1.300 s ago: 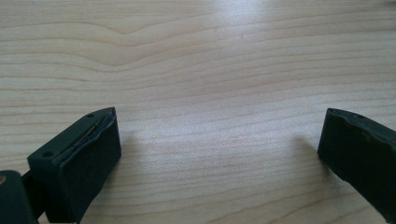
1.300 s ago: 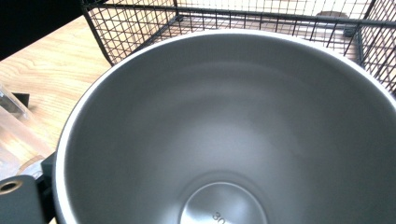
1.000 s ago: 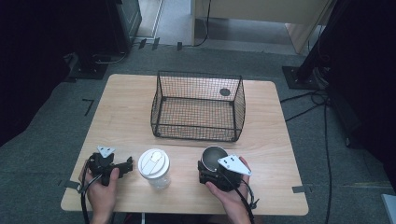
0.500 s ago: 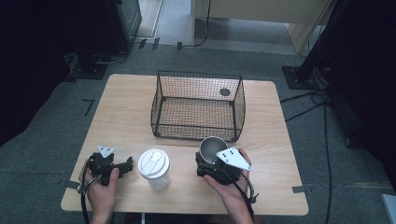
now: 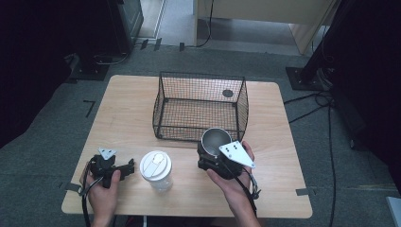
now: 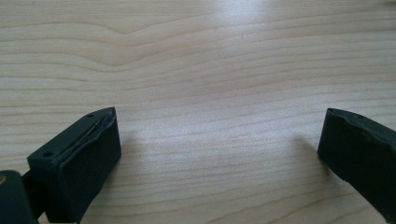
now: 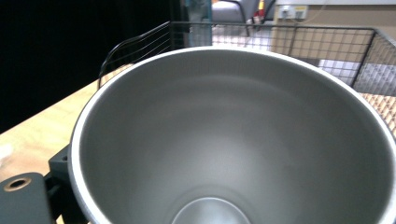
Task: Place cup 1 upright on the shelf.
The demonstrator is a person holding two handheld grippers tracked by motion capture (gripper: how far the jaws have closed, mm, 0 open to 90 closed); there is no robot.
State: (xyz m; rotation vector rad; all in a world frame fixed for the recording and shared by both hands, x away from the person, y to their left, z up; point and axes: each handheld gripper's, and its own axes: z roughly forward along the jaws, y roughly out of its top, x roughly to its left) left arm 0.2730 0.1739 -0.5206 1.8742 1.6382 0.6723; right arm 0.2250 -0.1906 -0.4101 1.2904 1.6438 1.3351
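Wire basket (image 5: pixel 198 111): mid-table landmark; steel cup (image 5: pixel 216 140): clamped in the right gripper (image 5: pixel 215 156), just before the basket's front wall; white-lidded cup (image 5: pixel 156 170): front-left of basket; left gripper (image 5: pixel 124 169): jaws wide, beside that cup, over bare wooden table (image 6: pixel 196 70).

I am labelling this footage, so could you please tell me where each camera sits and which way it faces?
High view: above the person's side, looking forward and down on the table; both hands and forearms show.
Left gripper view: on the left gripper, facing bare tabletop; its parted jaws show.
Right gripper view: on the right gripper, looking into the steel cup.
Shared: cup and wire basket appear in the high and right gripper views.
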